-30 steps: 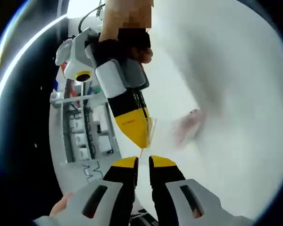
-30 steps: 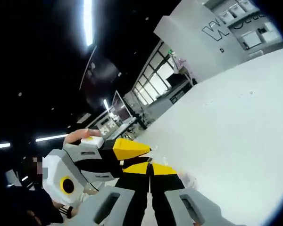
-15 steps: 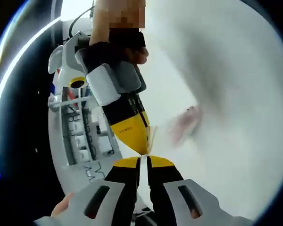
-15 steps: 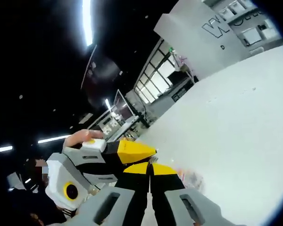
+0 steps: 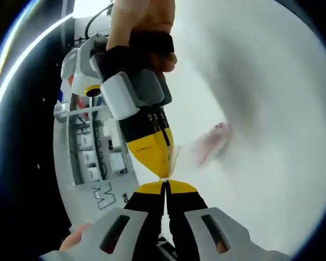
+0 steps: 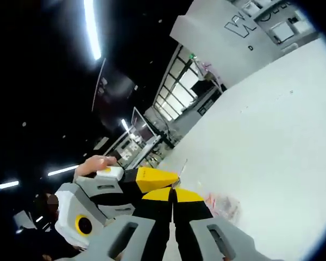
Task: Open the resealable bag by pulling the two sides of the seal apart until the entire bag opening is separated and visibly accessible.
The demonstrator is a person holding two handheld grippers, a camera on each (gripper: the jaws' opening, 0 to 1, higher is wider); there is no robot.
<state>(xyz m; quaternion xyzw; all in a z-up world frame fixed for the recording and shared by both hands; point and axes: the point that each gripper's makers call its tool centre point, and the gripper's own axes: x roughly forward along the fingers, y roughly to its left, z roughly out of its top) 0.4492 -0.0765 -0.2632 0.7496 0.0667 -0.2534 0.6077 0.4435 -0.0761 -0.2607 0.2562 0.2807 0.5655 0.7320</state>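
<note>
Clear bag [image 5: 206, 145] blurred against white table [image 5: 271, 109], its seal indiscernible.

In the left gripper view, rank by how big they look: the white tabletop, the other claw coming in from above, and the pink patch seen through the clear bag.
1. White tabletop, largest.
2. Right claw, yellow-tipped with a grey and white body; close to the camera, so it looks bigger than it is.
3. Blurry pink patch, smallest.
</note>
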